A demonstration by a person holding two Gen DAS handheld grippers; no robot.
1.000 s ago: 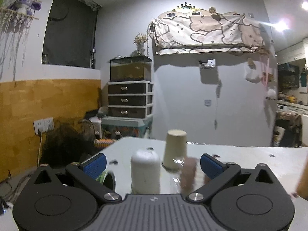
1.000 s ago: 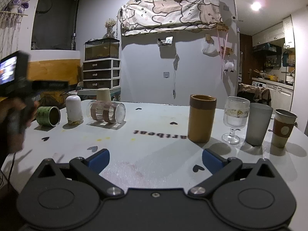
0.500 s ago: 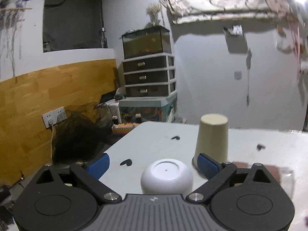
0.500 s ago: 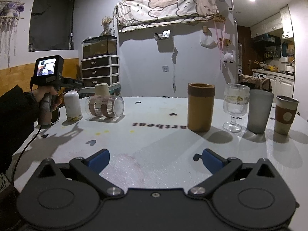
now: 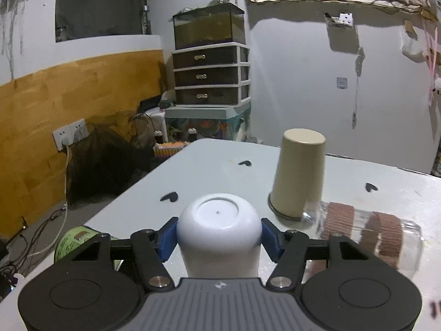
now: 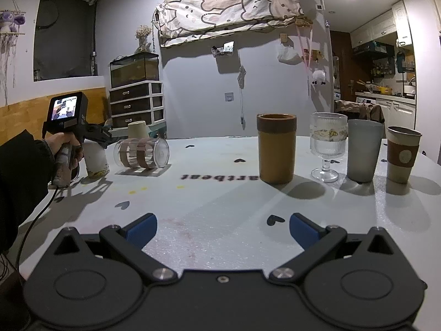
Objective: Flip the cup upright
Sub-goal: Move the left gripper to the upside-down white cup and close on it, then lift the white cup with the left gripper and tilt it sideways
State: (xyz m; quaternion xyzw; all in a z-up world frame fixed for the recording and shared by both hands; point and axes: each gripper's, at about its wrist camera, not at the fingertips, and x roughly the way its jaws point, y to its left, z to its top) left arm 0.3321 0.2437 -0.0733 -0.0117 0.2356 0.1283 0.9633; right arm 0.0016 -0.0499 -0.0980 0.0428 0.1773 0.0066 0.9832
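Observation:
A white cup stands upside down on the white table, its base up. My left gripper is shut on it, one blue pad on each side. In the right wrist view the same white cup stands at the far left with the left gripper around its top. My right gripper is open and empty, low over the table's near side.
A beige cup stands upside down behind the white one. A clear glass with brown bands lies on its side to the right. A green can lies at left. Upright cups and a stemmed glass stand at right.
My left gripper moved forward and down around the white cup and closed its pads on it. The right gripper stayed open and barely moved.

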